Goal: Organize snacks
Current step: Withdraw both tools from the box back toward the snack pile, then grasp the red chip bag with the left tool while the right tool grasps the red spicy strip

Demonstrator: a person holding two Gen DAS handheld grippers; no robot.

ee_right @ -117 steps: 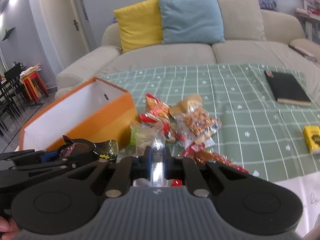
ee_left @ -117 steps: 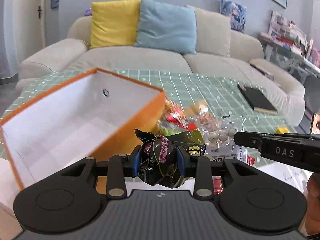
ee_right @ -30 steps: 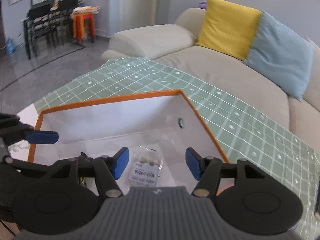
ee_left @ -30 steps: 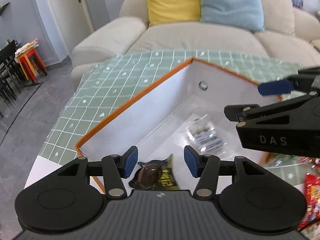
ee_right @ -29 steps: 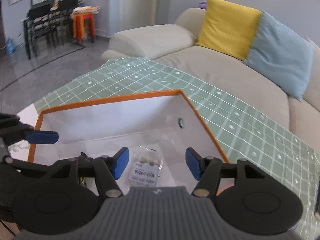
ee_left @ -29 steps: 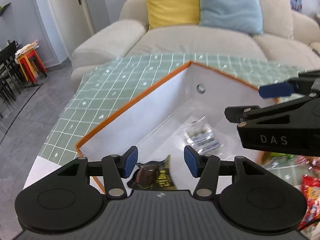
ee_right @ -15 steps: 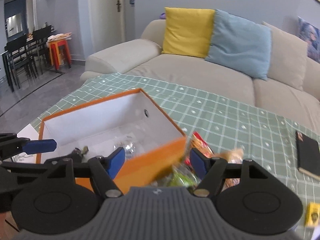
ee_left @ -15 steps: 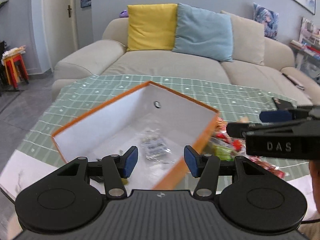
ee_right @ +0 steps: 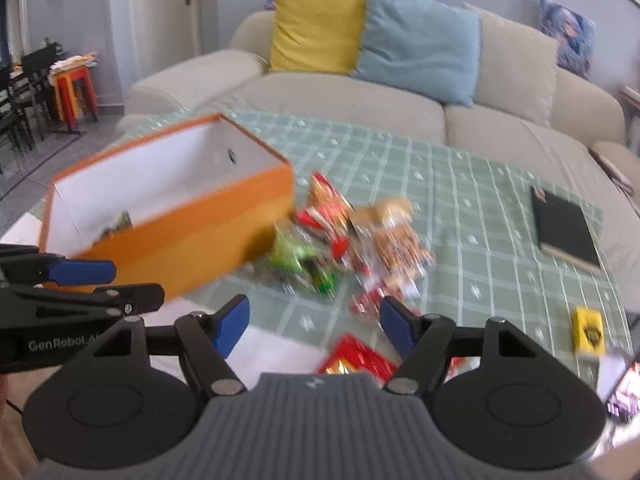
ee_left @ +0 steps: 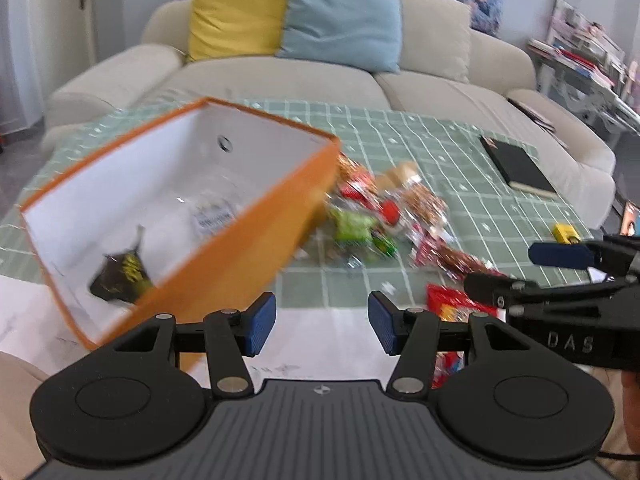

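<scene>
- Blue-padded and black-framed, the left gripper [ee_left: 322, 322] hangs with its jaws spread wide and nothing between them, just in front of the near corner of the orange box [ee_left: 240, 240].
- The right gripper [ee_right: 314, 320] is likewise spread wide and empty, to the right of the orange box [ee_right: 192, 232] and above a red snack packet [ee_right: 356, 356] at the table's near edge.
- Inside the box, white-lined, lie a dark packet with yellow print [ee_left: 120, 276] in the near left corner and a clear bag with a white label [ee_left: 212, 216] nearer the middle.
- Just right of the box sits the loose snack pile [ee_left: 384, 216]: green, red and speckled brown wrappers, blurred, some touching the box's right wall.
- The box's tall near wall partly hides its contents from the right wrist view, where only a dark sliver [ee_right: 116, 224] shows.
- The box and pile rest on a green checked tablecloth [ee_left: 460, 152]; further right of the box lie a black notebook [ee_left: 516, 168] and a small yellow packet [ee_right: 587, 330].
- Beyond the box stands a beige sofa [ee_left: 320, 80] with a yellow cushion [ee_left: 236, 12] and a pale blue cushion [ee_left: 340, 20].
</scene>
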